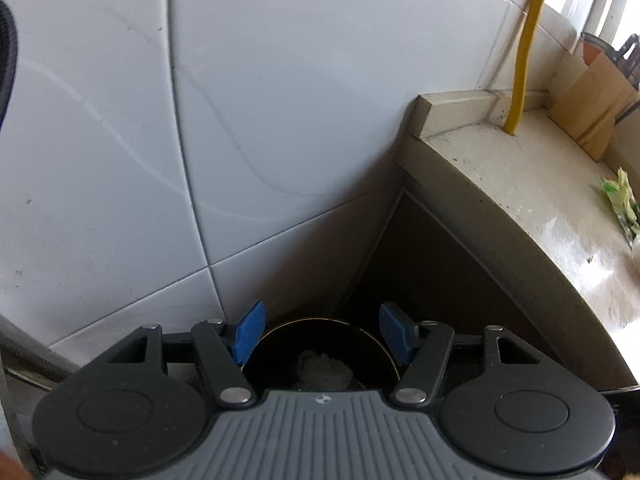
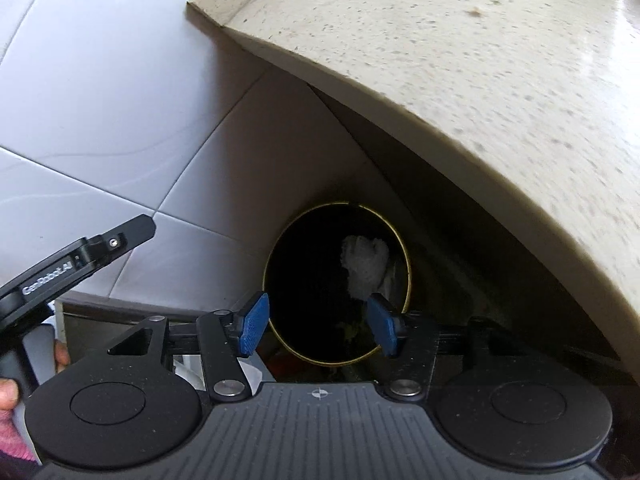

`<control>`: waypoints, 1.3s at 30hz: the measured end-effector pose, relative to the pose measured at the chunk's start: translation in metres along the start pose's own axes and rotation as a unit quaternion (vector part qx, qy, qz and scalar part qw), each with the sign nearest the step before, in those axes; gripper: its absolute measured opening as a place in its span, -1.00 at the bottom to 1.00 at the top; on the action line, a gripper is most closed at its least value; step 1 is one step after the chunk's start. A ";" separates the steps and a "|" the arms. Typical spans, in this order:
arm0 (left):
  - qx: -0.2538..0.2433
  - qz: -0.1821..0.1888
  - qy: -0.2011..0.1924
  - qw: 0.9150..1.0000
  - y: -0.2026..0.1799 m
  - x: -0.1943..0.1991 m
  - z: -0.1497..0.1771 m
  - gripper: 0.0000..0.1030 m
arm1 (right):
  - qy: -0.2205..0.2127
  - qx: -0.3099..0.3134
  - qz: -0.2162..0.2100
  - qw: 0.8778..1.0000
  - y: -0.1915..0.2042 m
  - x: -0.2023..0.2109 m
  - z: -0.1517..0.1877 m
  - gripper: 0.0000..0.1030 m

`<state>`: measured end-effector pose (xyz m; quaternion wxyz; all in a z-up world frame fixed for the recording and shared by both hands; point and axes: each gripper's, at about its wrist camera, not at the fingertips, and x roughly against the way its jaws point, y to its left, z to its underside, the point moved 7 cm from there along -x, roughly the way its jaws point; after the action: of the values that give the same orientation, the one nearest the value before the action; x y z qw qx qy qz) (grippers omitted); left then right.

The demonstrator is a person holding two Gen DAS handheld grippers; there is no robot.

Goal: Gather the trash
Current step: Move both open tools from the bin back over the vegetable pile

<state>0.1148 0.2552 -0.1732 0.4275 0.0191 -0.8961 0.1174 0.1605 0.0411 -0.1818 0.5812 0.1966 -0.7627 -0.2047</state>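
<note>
a crumpled white tissue (image 2: 364, 266) is lying inside the round black bin (image 2: 407, 276), toward its right wall, with some darker scraps showing dimly below it. the bin is sitting on the floor in the shadowed corner where the pale tiled wall (image 1: 120, 140) is meeting the side of a speckled stone counter (image 2: 460, 60), tucked partly under the counter's overhang. the right gripper (image 2: 318, 326) is hovering just above the bin's mouth with its blue pads (image 2: 253, 330) spread wide and nothing between them. the left gripper (image 1: 322, 332) is hanging over the same opening, likewise spread wide and gripping nothing, and part of its black body is showing at the left edge of the right wrist view, held by a hand (image 2: 8, 394). up on the counter, a green and yellow wrapper (image 1: 622, 202) is lying near the right edge of the left wrist view, well apart from the bin. a yellow pipe (image 1: 524, 52) is running down the wall to the counter's back ledge, with a wooden board (image 1: 592, 96) leaning beyond it. the wall side of the bin is looking open; the counter edge is crowding in overhead on the right.
</note>
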 end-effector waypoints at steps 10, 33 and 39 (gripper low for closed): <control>-0.033 0.001 -0.011 0.999 -0.011 0.006 0.002 0.18 | -0.032 0.000 0.002 0.999 0.000 0.020 0.005 0.32; -0.139 -0.033 -0.035 0.989 -0.038 0.011 0.011 0.22 | -0.125 0.036 0.004 0.991 -0.002 0.095 0.002 0.48; -0.157 -0.033 -0.035 0.986 -0.043 0.008 0.015 0.24 | -0.147 0.036 0.013 0.988 -0.017 0.120 -0.002 0.49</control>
<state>0.1041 0.2110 -0.1675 0.3969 -0.0144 -0.9169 -0.0393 0.1341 -0.0374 -0.0937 0.4580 0.1752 -0.8491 -0.1964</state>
